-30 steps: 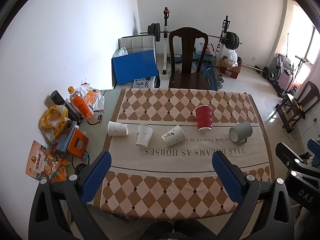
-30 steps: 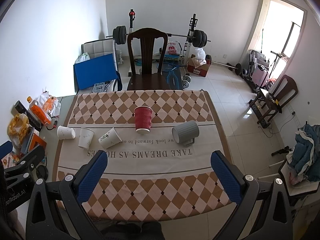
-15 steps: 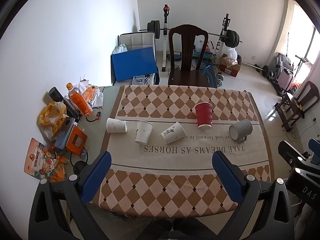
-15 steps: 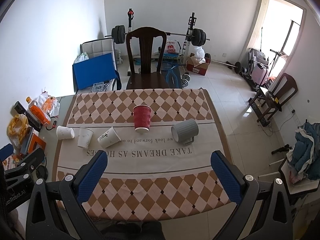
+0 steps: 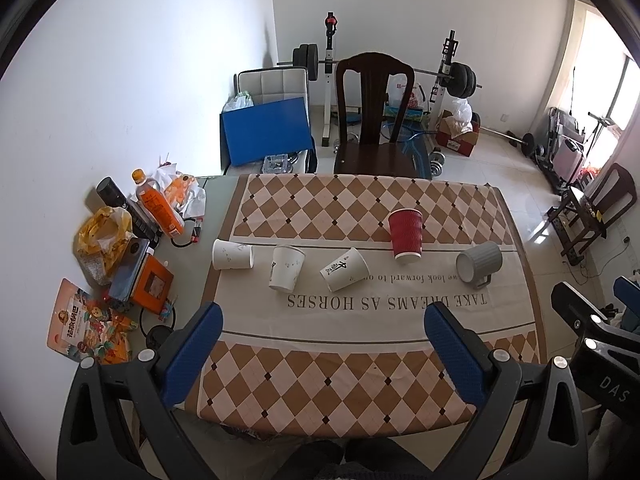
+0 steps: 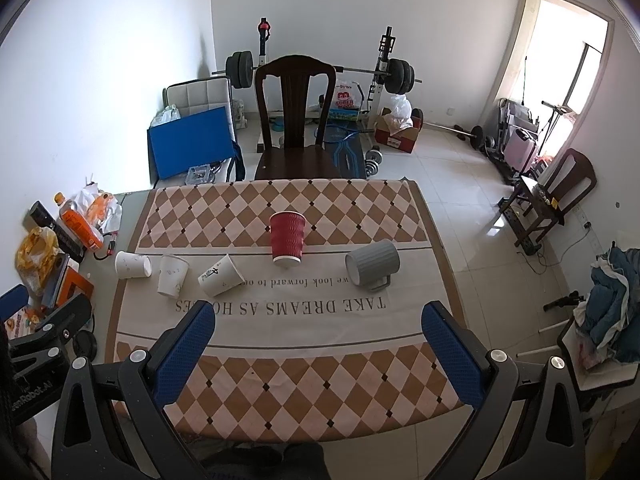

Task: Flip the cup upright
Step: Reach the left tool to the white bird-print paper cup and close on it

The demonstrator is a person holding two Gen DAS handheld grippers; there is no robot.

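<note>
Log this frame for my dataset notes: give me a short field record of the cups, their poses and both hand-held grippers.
surface: table with checked cloth
red cup: standing rim down, mid-cloth
grey mug: on its side, handle against the cloth, right of red cup
white cups: three, left of red cup; left one and right one on their sides, middle one tilted, pose unclear
left hand-held gripper: open, empty, above near cloth edge
right hand-held gripper: open, empty, above near cloth edge
table's left edge: clutter, orange bottle

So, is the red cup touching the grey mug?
Apart. The right wrist view shows bare tablecloth between the red cup and the grey mug.
</note>
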